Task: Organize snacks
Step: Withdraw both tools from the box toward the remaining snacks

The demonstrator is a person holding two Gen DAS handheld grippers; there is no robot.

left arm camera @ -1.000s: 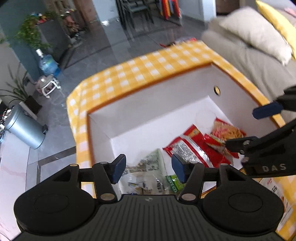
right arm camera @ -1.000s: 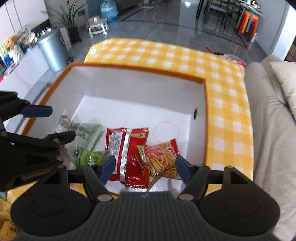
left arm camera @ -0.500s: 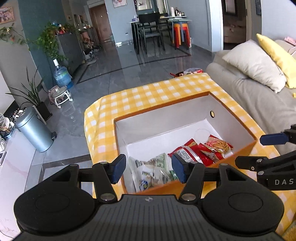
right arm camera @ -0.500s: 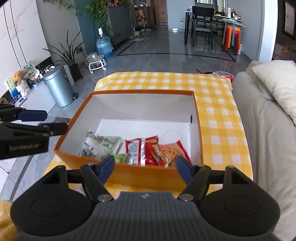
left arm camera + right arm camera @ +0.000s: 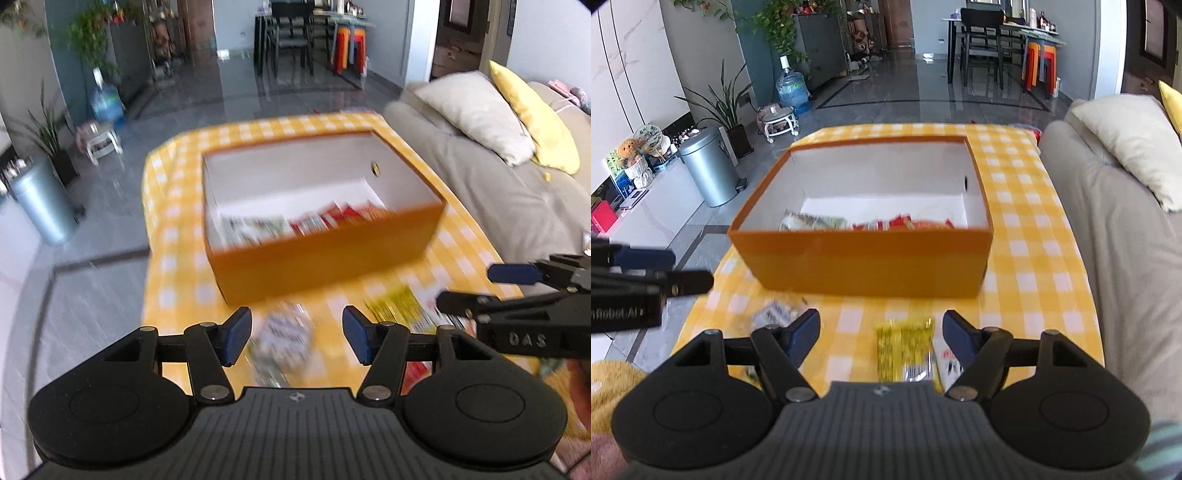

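Your left gripper and right gripper are both spread, empty, low over loose packets: white packet, yellow packet, likely next for the orange box.

A box sits mid-surface, several snack packets lying along its near inside wall. Before it, nearer me, two loose packets rest on the surface: one between my left fingers, another between my right fingers. A sofa runs along the surface's right; a bin stands on the floor at left.
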